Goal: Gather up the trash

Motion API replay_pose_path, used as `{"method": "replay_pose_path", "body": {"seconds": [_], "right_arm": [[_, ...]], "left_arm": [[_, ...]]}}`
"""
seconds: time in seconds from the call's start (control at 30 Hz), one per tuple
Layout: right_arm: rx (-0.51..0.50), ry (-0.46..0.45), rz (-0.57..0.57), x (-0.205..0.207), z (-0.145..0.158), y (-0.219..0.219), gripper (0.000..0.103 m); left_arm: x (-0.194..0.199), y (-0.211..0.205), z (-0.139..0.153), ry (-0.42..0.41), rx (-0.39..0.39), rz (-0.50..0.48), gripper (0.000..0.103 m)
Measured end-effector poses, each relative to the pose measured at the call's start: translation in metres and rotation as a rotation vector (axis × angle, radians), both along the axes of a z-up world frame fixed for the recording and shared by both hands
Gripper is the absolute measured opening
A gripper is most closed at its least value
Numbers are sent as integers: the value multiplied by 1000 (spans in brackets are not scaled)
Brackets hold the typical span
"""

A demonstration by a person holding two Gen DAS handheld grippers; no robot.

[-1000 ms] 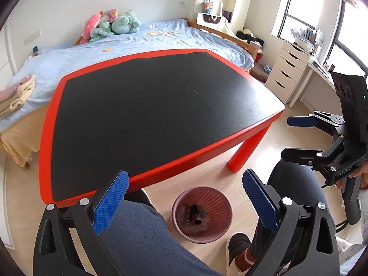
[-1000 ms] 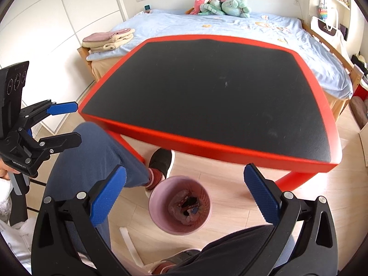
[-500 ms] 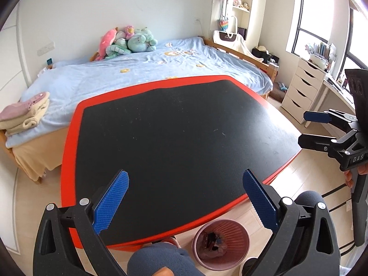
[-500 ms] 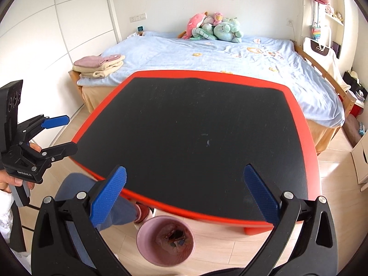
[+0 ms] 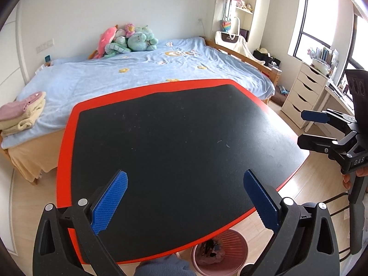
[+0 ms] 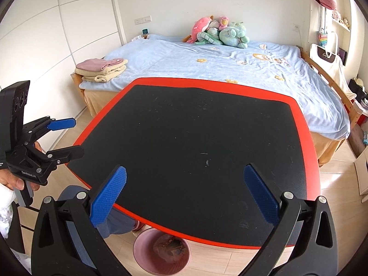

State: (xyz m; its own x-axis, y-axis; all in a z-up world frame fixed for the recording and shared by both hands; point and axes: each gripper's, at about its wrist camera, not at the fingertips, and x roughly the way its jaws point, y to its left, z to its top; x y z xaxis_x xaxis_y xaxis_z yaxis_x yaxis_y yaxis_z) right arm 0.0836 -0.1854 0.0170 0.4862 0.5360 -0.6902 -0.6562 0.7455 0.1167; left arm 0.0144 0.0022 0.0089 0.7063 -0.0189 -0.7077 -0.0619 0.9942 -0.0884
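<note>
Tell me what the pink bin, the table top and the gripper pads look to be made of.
Pink bin: likely plastic, judging by its ribbed, evenly coloured wall. Table top: a matte black mat, perhaps rubber or felt, showing dust specks and no glare; its red border looks like smooth painted wood or plastic. Left gripper pads: blue, finely knurled, probably rubber.

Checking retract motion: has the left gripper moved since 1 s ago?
Yes. The left gripper rose and tilted up: the pink bin slid toward the frame bottom, and the bed dropped lower.
</note>
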Motion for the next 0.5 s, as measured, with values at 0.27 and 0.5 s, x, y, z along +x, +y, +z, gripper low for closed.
{"method": "replay_pose_path", "body": {"seconds": [0.27, 0.5], "right_arm": [[-1, 3, 8, -1, -1, 0, 100], [-12, 5, 10, 0, -3, 4, 100]], "left_arm": [[1, -2, 1, -20, 4, 6, 97], [2, -3, 0, -13, -1, 9, 97]]}}
